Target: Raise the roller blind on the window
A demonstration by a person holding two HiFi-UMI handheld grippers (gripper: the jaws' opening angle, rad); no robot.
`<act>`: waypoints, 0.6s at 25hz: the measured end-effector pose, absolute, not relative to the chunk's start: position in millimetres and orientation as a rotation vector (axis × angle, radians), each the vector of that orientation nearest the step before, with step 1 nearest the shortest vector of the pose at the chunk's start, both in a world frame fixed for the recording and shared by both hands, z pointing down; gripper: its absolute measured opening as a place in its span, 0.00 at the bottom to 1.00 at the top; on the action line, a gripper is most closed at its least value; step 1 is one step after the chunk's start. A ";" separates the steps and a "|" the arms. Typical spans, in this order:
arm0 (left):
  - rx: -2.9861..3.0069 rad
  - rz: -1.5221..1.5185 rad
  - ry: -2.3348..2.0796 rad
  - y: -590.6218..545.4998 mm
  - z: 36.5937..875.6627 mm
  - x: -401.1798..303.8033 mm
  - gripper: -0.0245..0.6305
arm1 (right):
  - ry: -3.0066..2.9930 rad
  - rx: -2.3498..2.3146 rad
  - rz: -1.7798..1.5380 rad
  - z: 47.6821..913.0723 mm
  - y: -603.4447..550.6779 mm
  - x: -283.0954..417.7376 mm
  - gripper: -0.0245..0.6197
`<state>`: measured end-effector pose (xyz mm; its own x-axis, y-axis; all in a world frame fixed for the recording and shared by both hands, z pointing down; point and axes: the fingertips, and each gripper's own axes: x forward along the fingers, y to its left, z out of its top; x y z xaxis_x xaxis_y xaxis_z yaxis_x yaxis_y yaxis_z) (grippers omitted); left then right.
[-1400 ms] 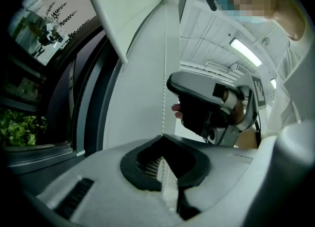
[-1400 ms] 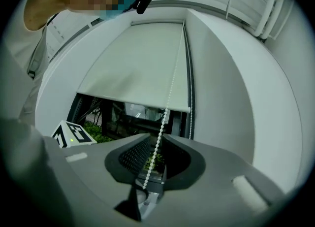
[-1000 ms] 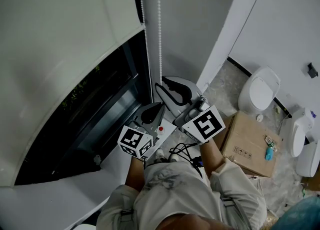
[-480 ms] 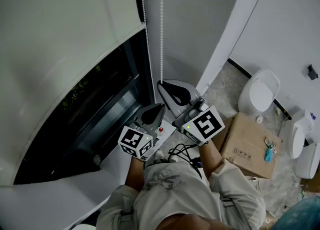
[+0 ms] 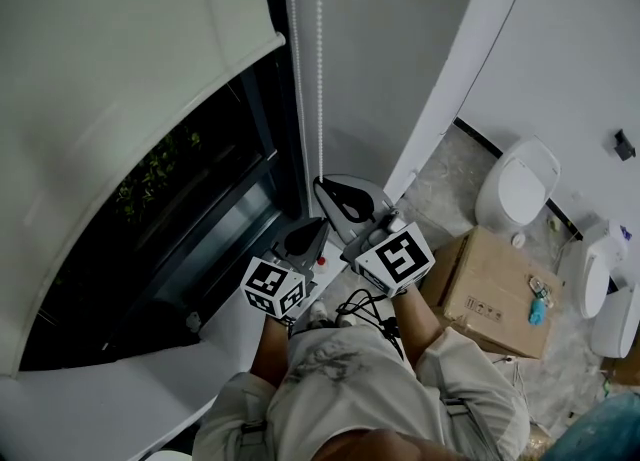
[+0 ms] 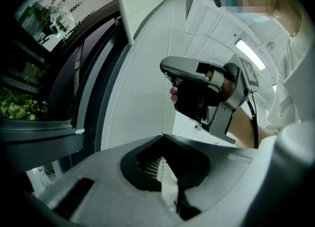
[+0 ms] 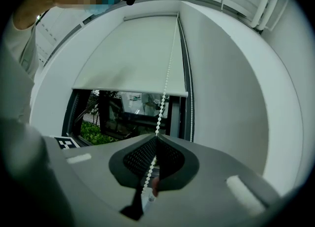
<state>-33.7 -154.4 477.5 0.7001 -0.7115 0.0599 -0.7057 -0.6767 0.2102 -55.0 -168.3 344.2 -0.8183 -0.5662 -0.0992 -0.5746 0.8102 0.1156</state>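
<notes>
My right gripper (image 7: 156,138) is pinched tight on the bead chain (image 7: 166,81). My left gripper (image 6: 162,137) clamps the chain too, below it. The roller blind (image 7: 133,58) hangs partway down.

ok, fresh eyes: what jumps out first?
The roller blind, partly raised over a dark window, fills the head view's left. Beside it hangs the bead chain, with the left claw and right claw both shut on it. A toilet and cardboard box sit on the floor at right.

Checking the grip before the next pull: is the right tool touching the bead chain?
Touching. The right gripper view shows the right tool shut on the chain, which runs between its jaws.
</notes>
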 end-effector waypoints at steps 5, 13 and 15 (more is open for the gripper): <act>2.667 -0.014 -1.137 -154.7 493.4 -34.8 0.05 | 2.950 -0.934 0.193 359.9 -167.9 -55.6 0.05; 2.629 0.006 -1.119 -150.6 515.8 -33.6 0.05 | 2.977 -0.942 0.148 382.1 -163.2 -55.7 0.05; 2.621 0.011 -1.115 -150.1 520.9 -33.2 0.05 | 2.982 -0.944 0.138 387.1 -162.0 -55.3 0.05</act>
<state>-33.2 -150.1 520.9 0.7001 -0.7039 0.1200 -0.7061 -0.6574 0.2632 -55.3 -162.0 387.1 -0.8179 -0.5741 -0.0369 -0.5751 0.8141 0.0806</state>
